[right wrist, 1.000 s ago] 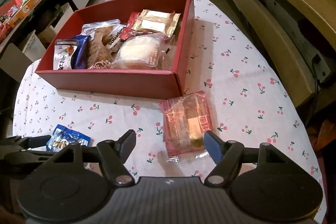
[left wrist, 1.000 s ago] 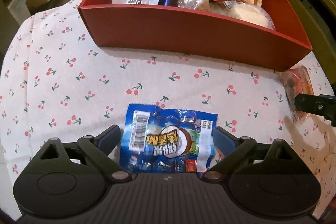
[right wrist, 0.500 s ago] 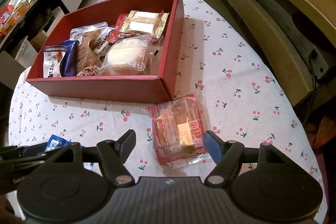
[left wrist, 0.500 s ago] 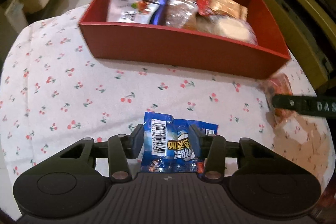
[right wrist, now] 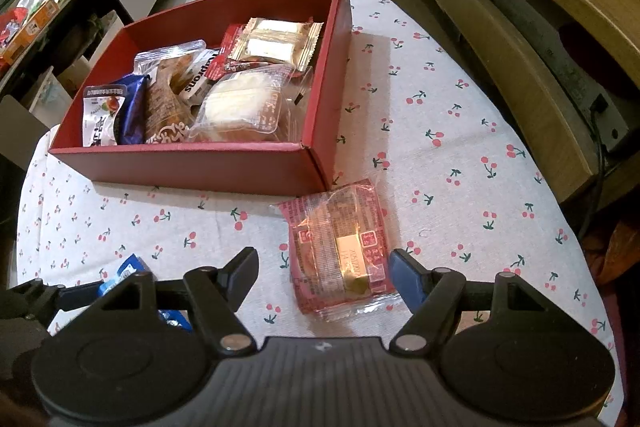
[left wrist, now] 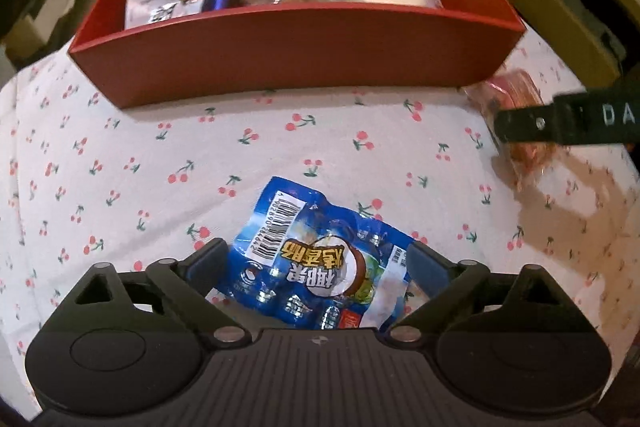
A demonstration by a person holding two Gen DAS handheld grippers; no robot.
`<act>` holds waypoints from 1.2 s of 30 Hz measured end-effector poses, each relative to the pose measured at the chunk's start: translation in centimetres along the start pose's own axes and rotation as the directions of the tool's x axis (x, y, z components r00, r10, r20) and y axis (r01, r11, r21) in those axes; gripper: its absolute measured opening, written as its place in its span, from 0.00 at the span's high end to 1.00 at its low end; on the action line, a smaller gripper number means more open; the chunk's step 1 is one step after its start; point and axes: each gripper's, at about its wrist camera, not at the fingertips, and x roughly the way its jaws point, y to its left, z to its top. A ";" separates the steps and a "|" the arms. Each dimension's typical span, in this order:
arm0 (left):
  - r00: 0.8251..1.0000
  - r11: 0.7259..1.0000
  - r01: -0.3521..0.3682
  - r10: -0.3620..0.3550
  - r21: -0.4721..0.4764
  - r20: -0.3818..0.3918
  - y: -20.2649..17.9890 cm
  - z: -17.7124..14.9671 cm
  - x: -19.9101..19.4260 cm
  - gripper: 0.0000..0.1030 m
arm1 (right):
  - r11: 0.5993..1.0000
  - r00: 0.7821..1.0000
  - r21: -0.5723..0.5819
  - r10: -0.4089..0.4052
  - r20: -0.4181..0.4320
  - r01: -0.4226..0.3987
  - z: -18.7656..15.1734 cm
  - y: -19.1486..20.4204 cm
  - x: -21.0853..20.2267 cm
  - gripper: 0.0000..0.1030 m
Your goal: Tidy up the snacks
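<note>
A red box [right wrist: 192, 163] is set on the table [right wrist: 440, 155], which is covered by a white cloth printed with small cherries. Several wrapped snacks are packed inside the box: a gold-wrapped biscuit [right wrist: 280, 41] at the far right, a pale round cake in clear wrap [right wrist: 244, 107] in front of it, a brown pastry packet [right wrist: 168, 107] in the middle, and a white packet with a fruit picture [right wrist: 100, 111] at the left, with a dark blue wrapper [right wrist: 134, 107] beside it.

Two snacks are left on the cloth outside the box. A blue sausage packet [left wrist: 320, 263] is seen lying crumpled in front of the box, between the fingers of the left tongs [left wrist: 320, 259]. The jaws of these tongs are opening and are spread wide; the left finger seems to stand just beside the packet's edge, though contact cannot be ruled out there, and the packet is not squeezed.

A red-and-clear wrapped cake [right wrist: 340, 255] is found just off the near right corner of the box, flat on the cloth. The right tongs [right wrist: 324, 267] are held over it with the jaws about half open. The right finger is close against the wrapper's edge, while the left finger stands apart from it, so nothing is gripped.

In the left wrist view, one finger of the right tongs is seen at the right edge, over the red wrapped cake [left wrist: 516, 95].
</note>
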 end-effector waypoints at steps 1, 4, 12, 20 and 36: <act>1.000 1.000 0.002 -0.002 0.005 -0.003 -0.1 0.0 0.0 0.05 | 1.000 1.000 0.000 0.002 0.000 -0.002 0.0 0.0 0.0 0.24; 1.000 0.999 0.030 -0.030 0.024 -0.005 -0.1 0.3 -0.3 0.05 | 1.000 1.000 0.005 0.011 0.002 -0.011 0.0 -0.2 -0.2 0.24; 1.000 0.992 0.021 -0.017 0.127 -0.026 -1.1 -0.5 0.0 0.04 | 1.000 1.000 0.008 0.021 0.005 -0.021 0.0 -0.2 -0.4 0.24; 1.000 0.993 0.018 -0.015 0.120 -0.023 -1.9 0.5 1.1 0.03 | 1.000 1.000 0.004 0.018 -0.002 -0.018 -0.1 0.0 -0.2 0.24; 0.998 0.998 0.042 -0.044 0.051 0.050 -1.1 1.1 -0.7 0.22 | 0.999 0.999 0.031 -0.007 -0.046 0.008 0.7 -0.8 2.5 0.17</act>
